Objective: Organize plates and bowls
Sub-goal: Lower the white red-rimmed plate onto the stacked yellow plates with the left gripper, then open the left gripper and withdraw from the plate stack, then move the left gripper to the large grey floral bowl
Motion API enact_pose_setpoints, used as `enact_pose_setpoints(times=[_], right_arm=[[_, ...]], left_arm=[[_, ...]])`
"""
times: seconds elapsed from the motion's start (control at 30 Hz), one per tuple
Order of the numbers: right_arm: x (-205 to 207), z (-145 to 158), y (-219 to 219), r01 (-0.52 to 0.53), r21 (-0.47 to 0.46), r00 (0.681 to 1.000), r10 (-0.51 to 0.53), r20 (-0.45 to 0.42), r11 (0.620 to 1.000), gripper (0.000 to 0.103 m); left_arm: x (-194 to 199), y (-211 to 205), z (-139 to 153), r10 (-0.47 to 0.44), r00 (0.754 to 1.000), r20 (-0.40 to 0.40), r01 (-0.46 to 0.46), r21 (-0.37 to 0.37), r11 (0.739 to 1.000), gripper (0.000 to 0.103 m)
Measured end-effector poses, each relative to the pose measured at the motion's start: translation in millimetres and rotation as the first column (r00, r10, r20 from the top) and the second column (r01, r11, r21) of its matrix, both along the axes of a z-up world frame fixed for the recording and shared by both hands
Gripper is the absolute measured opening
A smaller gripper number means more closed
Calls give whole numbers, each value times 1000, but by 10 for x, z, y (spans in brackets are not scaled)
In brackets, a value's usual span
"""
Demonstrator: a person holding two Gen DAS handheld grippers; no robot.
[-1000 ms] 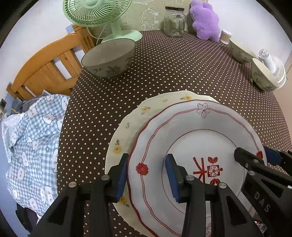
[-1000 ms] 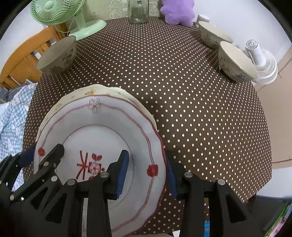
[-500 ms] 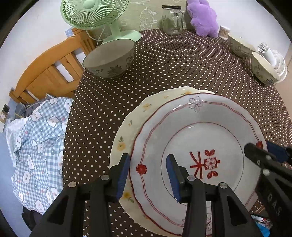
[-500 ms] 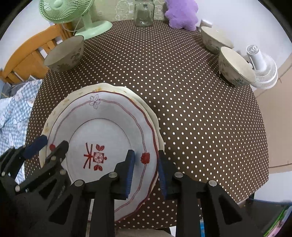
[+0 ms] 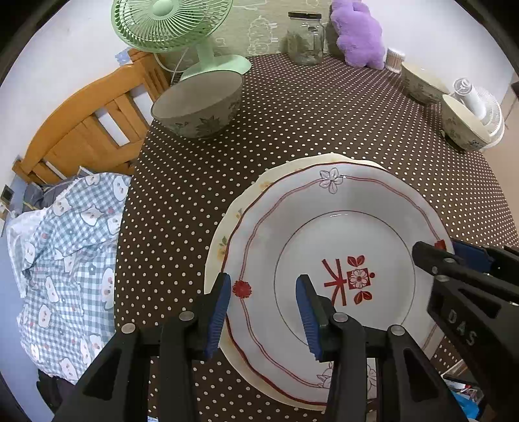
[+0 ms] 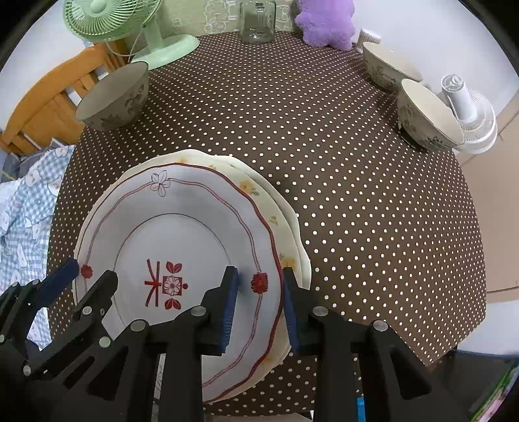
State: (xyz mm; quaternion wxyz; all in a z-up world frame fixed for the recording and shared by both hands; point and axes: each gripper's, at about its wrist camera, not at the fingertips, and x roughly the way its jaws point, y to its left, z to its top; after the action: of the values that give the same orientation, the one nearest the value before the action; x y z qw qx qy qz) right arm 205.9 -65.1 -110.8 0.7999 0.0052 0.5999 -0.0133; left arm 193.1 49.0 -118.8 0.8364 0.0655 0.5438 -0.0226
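A white plate with red trim lies on top of cream flowered plates on the brown dotted tablecloth. My left gripper is open, its jaws astride the left rim of the stack. My right gripper is open, its jaws astride the right rim. A grey bowl stands at the far left. Two cream bowls stand at the far right.
A green fan, a glass jar and a purple plush stand at the back. A white fan sits by the right bowls. A wooden chair and checked cloth are left of the table.
Both grippers have pulled back and up from the plate stack. The right gripper's jaws narrowed half a second ago and have spread again. The plates stay put.
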Motion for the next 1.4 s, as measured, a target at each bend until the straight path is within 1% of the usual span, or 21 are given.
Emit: enact_pose_setpoints(times=[0.07,0.1,0.17,0.2,0.27,0.3,0.33,0.47,0.5,0.57,0.67,0.83,0.9,1.03,1.2,1.4], right_arm=[[6,1,-22,16,10,1000,-16,-6,1000,31],[10,4,-23,21,17,1000,-21,-7,1000,32],[14,5,-44,33,29,999,-33,-15,999,38],[5,15,-46,37,39,999,-36,-12,999,44],[-20,48,-31,35,49,999,-35,0,998,51],[-39,79,-26,34,46,999,-35,11,998,59],[-53,114,-25,35,45,999,-36,23,998,63],[-120,263,-34,40,44,997,-43,63,998,68],[-137,306,-49,43,46,996,-46,74,998,69],[-159,386,-76,49,48,994,-53,96,998,70],[-177,507,-154,52,56,990,-59,130,997,73],[-172,647,-305,32,72,984,-44,174,997,77],[-146,700,-393,27,74,983,-40,178,997,77],[-108,816,-573,2,73,978,-17,206,997,77],[-48,969,-893,-25,51,970,12,241,998,77],[83,1106,-1297,-55,50,962,40,270,997,77]], left_arm=[[2,9,4,-3,1000,-5,3,-13,1000,50],[3,17,8,-3,1000,-6,3,-15,1000,51],[2,32,18,-4,1000,-6,4,-20,1000,57],[0,42,28,-5,1000,-6,4,-25,1000,59],[-7,42,50,-8,1000,-2,8,-35,999,64],[-10,44,63,-10,1000,0,10,-40,999,65],[-10,45,76,-14,1000,3,15,-47,999,68],[-20,30,165,-34,999,16,35,-79,996,77],[-26,14,204,-41,999,23,42,-88,995,78],[-41,-36,270,-51,998,40,55,-96,994,83],[-65,-109,376,-62,996,67,69,-104,992,87],[-43,-265,519,-47,995,92,57,-115,992,88],[-22,-354,574,-29,995,92,40,-122,992,88],[8,-555,683,10,994,113,3,-111,994,87],[46,-824,801,54,990,133,-37,-123,992,87],[132,-1164,921,94,983,158,-73,-138,988,87]])
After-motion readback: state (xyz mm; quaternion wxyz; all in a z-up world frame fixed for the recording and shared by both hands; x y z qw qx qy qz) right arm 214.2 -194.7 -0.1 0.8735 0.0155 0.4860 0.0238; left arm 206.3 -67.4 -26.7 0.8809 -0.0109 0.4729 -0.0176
